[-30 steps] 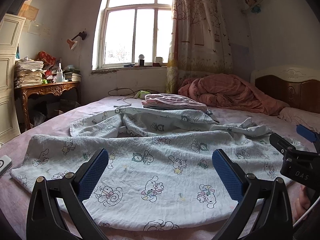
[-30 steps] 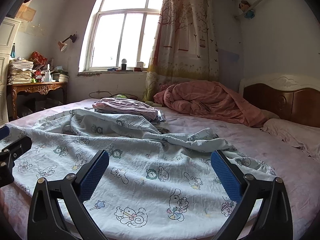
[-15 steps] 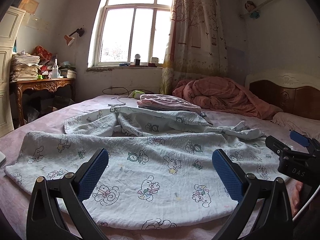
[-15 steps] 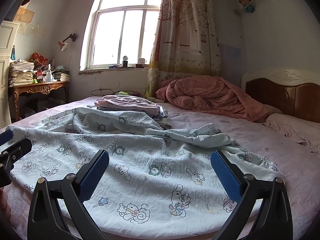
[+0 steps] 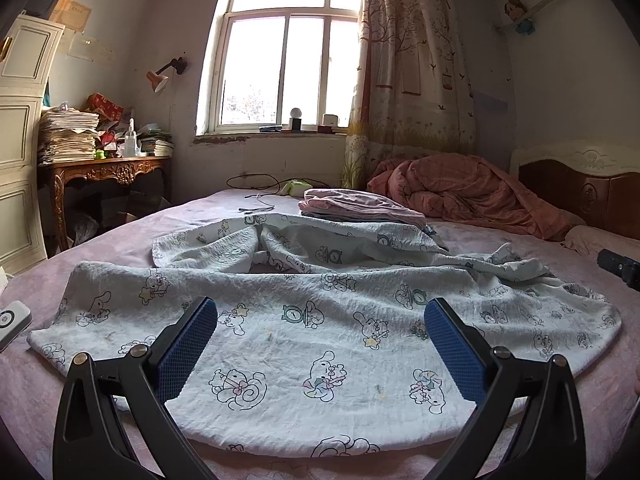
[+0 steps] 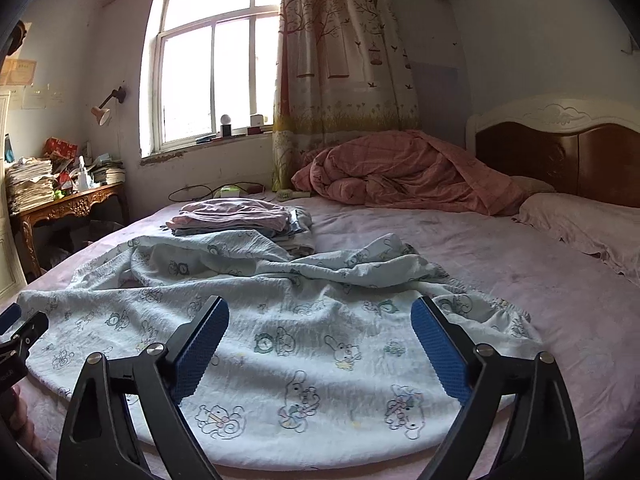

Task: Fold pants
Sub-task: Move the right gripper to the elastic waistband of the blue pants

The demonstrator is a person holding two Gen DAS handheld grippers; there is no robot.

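Pale blue-white pants with cartoon prints (image 5: 320, 320) lie spread and rumpled on the pink bed sheet, one leg near me, the other bunched behind. They also show in the right wrist view (image 6: 280, 320). My left gripper (image 5: 320, 344) is open and empty, just above the near leg's front edge. My right gripper (image 6: 320, 344) is open and empty over the waist end of the pants. The right gripper's tip shows at the right edge of the left view (image 5: 620, 266); the left gripper shows at the left edge of the right view (image 6: 20, 344).
A stack of folded clothes (image 5: 356, 208) (image 6: 236, 216) lies behind the pants. A pink duvet (image 6: 400, 172) is heaped by the wooden headboard (image 6: 560, 148), with a pillow (image 6: 588, 228). A white device (image 5: 12, 322) lies at the bed's left. A cluttered desk (image 5: 104, 168) stands left.
Both grippers have drawn back and turned a little; the right view has swung right and tilted. The pants lie as before. Both grippers stay open.
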